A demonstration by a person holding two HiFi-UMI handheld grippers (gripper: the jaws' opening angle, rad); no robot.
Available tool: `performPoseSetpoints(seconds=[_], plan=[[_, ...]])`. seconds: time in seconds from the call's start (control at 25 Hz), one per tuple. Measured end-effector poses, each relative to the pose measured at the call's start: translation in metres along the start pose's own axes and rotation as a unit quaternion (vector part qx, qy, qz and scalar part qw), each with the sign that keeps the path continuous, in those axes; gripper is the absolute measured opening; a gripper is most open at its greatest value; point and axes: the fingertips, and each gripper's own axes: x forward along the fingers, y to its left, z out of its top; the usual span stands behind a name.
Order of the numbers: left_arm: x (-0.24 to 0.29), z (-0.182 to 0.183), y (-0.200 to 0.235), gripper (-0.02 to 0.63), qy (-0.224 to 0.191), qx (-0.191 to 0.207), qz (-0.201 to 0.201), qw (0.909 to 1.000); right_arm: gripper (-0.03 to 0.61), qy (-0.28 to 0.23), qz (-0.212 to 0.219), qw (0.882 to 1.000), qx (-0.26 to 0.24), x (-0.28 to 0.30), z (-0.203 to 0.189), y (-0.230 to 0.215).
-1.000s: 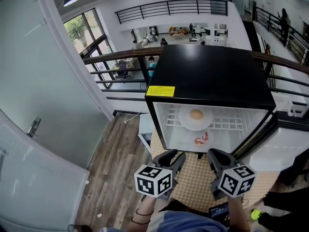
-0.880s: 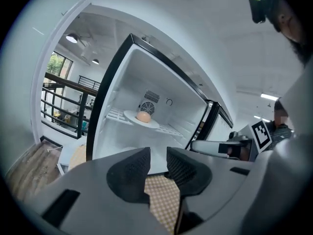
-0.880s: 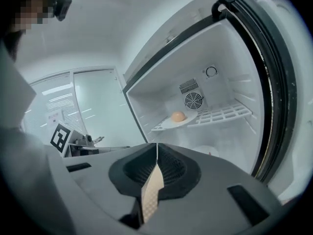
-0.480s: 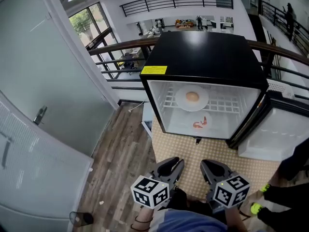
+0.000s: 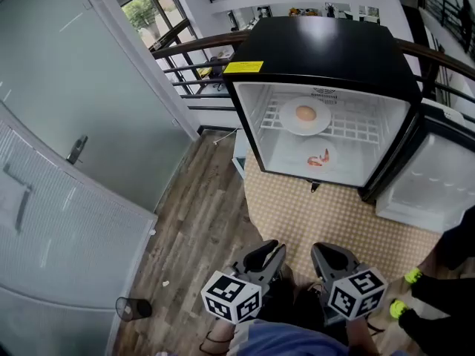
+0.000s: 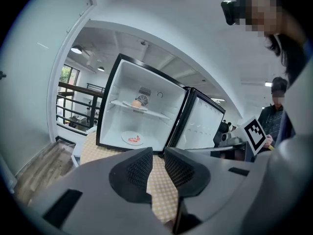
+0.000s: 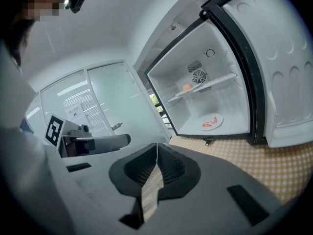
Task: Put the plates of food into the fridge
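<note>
**A:** Where do we stand with the plates?

**B:** I judge the putting-in done. The plate with the bun (image 5: 305,116) sits on the wire shelf (image 5: 356,128). The plate with the red food (image 5: 320,156) lies below it on the floor of the fridge (image 5: 326,50). The door (image 5: 434,188) stands wide open at the right.

**A:** Anything in your grippers?

**B:** No. My left gripper (image 6: 158,153) has just been closing its jaws, but there is a narrow gap between them and only the checked mat (image 5: 334,221) shows through it. My right gripper (image 7: 156,147) is clenched tip to tip on nothing. Both hang low by my body, well apart from the fridge.

**A:** So what next?

**B:** If anything is left, I'd say the door. I would have to get behind its free edge and swing it shut gently enough that the plates don't slide. The task itself doesn't ask for that.

**A:** Do the views differ much?

**B:** The head view alone gives me the fridge's black top, its yellow label (image 5: 243,67) and the wooden floor (image 5: 193,221). Only the gripper views look level into the cabinet and show the fan (image 6: 143,100) on the back wall. The left gripper view also catches a person (image 6: 276,116) standing by at the right
</note>
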Motion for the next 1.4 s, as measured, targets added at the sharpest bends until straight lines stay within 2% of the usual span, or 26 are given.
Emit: performPoseSetpoints(seconds=[0.36,0.56,0.84,0.96,1.16,1.4], plan=[[-0.038,0.002,-0.003,0.086,-0.020,0.017,-0.009,0.9996,0.020,0.008,-0.018,1.000,0.008,-0.008,-0.023,0.017],[-0.097,-0.002,0.020,0.086,-0.028,0.035,-0.012,0.9989,0.020,-0.006,-0.043,0.999,-0.004,-0.004,-0.033,0.043],[-0.190,-0.056,0.035,0.086,-0.002,0.065,-0.024,0.9976,0.020,-0.045,-0.074,0.996,0.023,-0.016,-0.077,0.107],[-0.223,-0.078,0.032,0.086,0.002,0.066,-0.044,0.9969,0.020,-0.060,-0.082,0.994,0.038,-0.029,-0.099,0.141],[-0.256,-0.100,0.014,0.086,0.005,0.073,-0.086,0.9936,0.020,-0.060,-0.106,0.992,0.042,-0.056,-0.135,0.185],[-0.279,-0.110,-0.004,0.086,-0.009,0.079,-0.101,0.9917,0.020,-0.047,-0.102,0.994,0.014,-0.079,-0.167,0.222]])
